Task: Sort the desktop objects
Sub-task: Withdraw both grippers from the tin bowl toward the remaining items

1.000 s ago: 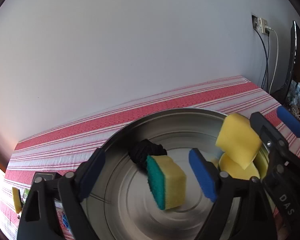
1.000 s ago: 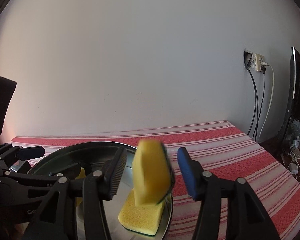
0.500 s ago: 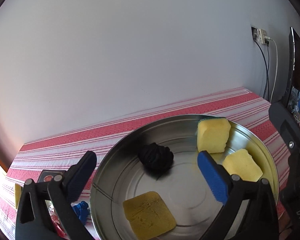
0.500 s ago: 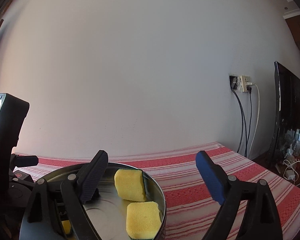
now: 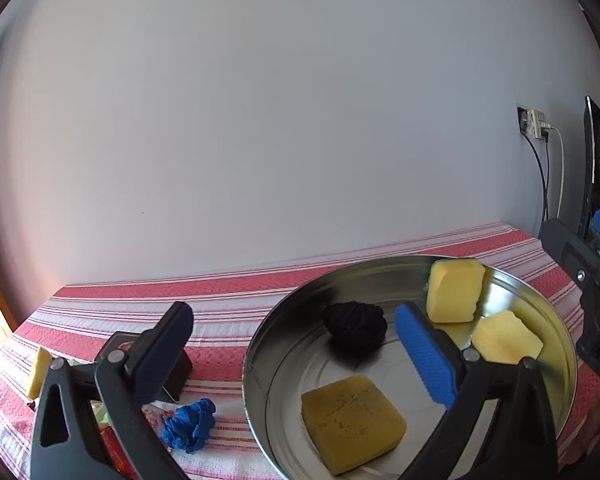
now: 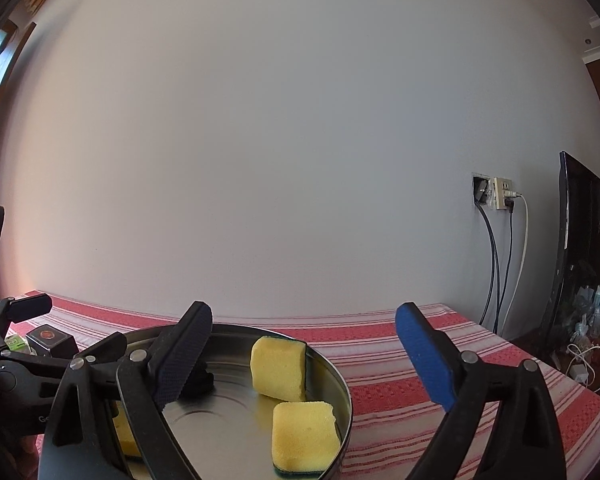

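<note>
Both tongs stand wide with nothing between their pads: the left gripper [image 5: 296, 344] hangs over the near-left edge of the pan, one pad above the cloth and the blue one above the pan floor, while the right gripper [image 6: 304, 352] spans the pan's right rim and the bare cloth beside it.

Beneath them the red-and-white striped tablecloth [image 5: 228, 292] runs back to a plain pale wall. On it sits the round shiny metal pan [image 5: 284, 364], which holds four things. A flat yellow sponge [image 5: 352, 416] lies near the front, its long side slanting toward the front right. A second yellow sponge with a green scouring layer [image 6: 278, 368] leans against the far-right wall, its yellow face toward the pan's middle, and a third [image 6: 304, 436] lies flat just in front of it, green side down. A black knotted bundle [image 5: 354, 326] rests near the pan's middle.

Left of the pan, on the cloth, are a small dark box with a red round mark on top [image 6: 50, 340], its writing too small to read, and a crumpled blue bundle [image 5: 188, 426].
</note>
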The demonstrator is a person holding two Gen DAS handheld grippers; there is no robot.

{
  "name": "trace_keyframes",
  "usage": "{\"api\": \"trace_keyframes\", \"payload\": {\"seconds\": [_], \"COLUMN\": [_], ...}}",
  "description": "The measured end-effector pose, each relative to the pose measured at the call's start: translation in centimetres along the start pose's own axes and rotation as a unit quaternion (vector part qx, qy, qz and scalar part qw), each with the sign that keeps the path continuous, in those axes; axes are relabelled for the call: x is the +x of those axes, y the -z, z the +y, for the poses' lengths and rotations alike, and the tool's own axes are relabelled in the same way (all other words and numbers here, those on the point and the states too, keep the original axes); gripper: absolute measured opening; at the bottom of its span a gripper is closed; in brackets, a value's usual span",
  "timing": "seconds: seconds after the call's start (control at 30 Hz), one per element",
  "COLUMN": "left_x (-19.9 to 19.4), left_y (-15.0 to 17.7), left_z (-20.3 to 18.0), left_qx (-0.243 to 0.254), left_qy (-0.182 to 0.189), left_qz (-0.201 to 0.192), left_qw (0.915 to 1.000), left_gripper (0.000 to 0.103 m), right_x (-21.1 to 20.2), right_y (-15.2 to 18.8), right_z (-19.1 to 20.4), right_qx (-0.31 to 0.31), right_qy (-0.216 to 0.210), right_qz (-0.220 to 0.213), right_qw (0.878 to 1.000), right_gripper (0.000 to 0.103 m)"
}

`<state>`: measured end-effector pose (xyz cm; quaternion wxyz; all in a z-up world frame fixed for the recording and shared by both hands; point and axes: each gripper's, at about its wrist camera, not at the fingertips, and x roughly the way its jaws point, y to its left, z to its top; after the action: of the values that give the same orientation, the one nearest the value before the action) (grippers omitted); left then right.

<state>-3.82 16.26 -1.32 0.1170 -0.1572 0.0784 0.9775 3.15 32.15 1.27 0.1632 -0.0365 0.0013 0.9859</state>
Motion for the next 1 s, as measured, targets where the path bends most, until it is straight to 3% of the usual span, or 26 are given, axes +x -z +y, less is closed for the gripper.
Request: {"api": "trace_keyframes", "payload": {"seconds": [0.17, 0.47, 0.63, 1.0], "left_x": [-0.4, -0.8, -1.4, -2.3], "left_y": [0.5, 1.3, 1.6, 2.2], "left_z": [0.0, 0.1, 0.5, 2.0], "left_qx": [0.016, 0.025, 0.023, 0.019], "left_qy": [-0.012, 0.002, 0.001, 0.002], "left_qz": [-0.003, 0.01, 0.008, 0.016], "left_qw": [0.9998, 0.9996, 0.9997, 0.9997], "left_gripper": [0.102, 0.102, 0.102, 0.102], "right_x": [-0.3, -2.2, -2.9, -4.9], "right_y": [0.0, 0.1, 0.4, 0.5], "right_z": [0.3, -0.7, -0.7, 1.1], "right_qx": [0.0, 0.043, 0.077, 0.089], "right_qy": [-0.002, 0.006, -0.01, -0.032], "right_qz": [0.0, -0.015, -0.008, -0.005], "right_qw": [1.0, 0.999, 0.997, 0.995], "right_gripper": [0.095, 0.095, 0.095, 0.095]}}
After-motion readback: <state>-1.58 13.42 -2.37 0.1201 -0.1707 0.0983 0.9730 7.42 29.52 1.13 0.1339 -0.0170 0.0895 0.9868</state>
